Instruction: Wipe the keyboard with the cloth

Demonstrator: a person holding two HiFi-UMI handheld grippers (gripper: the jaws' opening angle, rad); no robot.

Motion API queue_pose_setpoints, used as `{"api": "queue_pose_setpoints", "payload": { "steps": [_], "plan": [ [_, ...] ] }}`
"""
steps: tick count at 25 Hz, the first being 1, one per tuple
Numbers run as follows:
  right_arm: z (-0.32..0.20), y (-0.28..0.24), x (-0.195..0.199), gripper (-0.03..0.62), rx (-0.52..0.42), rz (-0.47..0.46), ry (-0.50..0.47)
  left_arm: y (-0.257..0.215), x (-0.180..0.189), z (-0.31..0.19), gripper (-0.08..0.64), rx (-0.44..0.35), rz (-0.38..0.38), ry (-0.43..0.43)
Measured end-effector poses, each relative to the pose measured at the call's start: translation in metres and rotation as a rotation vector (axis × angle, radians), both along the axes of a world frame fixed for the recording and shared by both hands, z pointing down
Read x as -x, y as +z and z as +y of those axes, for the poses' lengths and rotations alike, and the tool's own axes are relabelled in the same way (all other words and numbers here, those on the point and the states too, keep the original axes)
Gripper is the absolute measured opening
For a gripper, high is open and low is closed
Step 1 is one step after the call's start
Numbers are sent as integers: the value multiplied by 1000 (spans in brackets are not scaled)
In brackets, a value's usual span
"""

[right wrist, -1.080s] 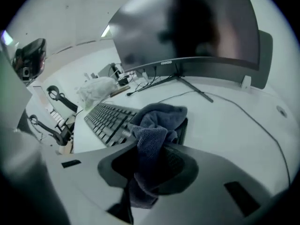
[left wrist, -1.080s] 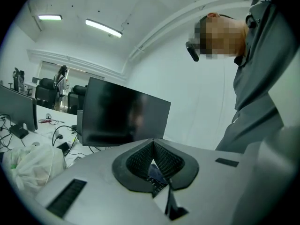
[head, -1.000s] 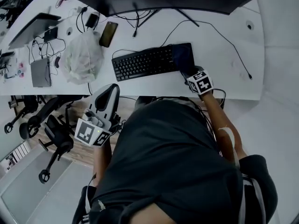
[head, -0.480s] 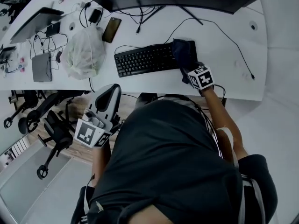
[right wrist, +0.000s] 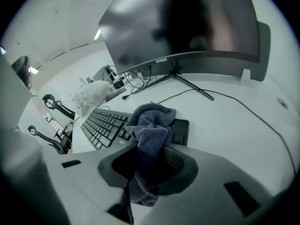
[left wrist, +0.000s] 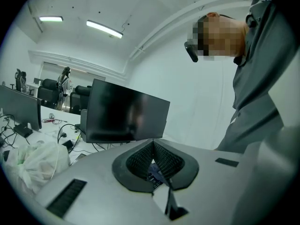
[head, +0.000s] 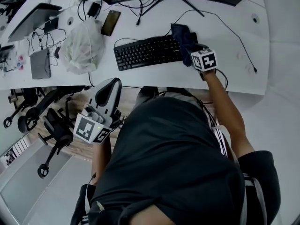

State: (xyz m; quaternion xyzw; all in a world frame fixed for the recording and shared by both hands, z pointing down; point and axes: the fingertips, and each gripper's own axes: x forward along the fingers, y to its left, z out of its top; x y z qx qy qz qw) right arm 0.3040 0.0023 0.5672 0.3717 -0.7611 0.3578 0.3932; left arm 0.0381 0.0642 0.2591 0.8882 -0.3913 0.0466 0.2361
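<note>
A black keyboard (head: 145,51) lies on the white desk (head: 225,64), also seen in the right gripper view (right wrist: 107,123). My right gripper (head: 194,50) is shut on a dark blue cloth (head: 183,35), which hangs bunched over the keyboard's right end. In the right gripper view the cloth (right wrist: 150,135) fills the jaws and its top folds over the keyboard's right end. My left gripper (head: 110,90) is held off the desk's near edge, away from the keyboard, with its jaws together and nothing between them (left wrist: 152,165).
A crumpled plastic bag (head: 84,46) sits left of the keyboard. Behind it lie a phone (head: 110,22), cables and a laptop (head: 33,20). A monitor (right wrist: 183,27) stands at the back. Office chairs (head: 42,121) are below the desk's near edge.
My right gripper has lifted and moved toward the back of the desk with the cloth, which now hangs bunched instead of lying flat on the keyboard's right end. The left gripper has barely moved.
</note>
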Motion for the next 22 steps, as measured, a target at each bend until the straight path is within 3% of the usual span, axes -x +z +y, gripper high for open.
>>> {"api": "queue_pose_setpoints", "payload": {
  "steps": [3,5,10,12,14,18,20,22],
  "plan": [
    [73,3,13,101,96,-22,-50,-6,5,0,5,-19,-3,-16],
    [92,3,21,100,139,-26,-106,-6,12,2,5,-18,6,-40],
    [-13,-18,8,100,-92,33,-79,-1,13,6,5,-9,4,-36],
    [-19,-9,-2,100,-49,70,-39,-2,11,7,5,-9,-1,-31],
    [15,-2,-1,100,6,54,-12,-5,10,6,5,-15,-5,-29],
    [99,7,20,98,151,-2,-124,-4,16,8,5,-15,6,-54],
    [80,2,25,100,103,-15,-138,-1,19,9,5,-5,6,-52],
    [25,-12,27,100,-29,-23,-111,1,17,8,5,-1,5,-41]
  ]
}}
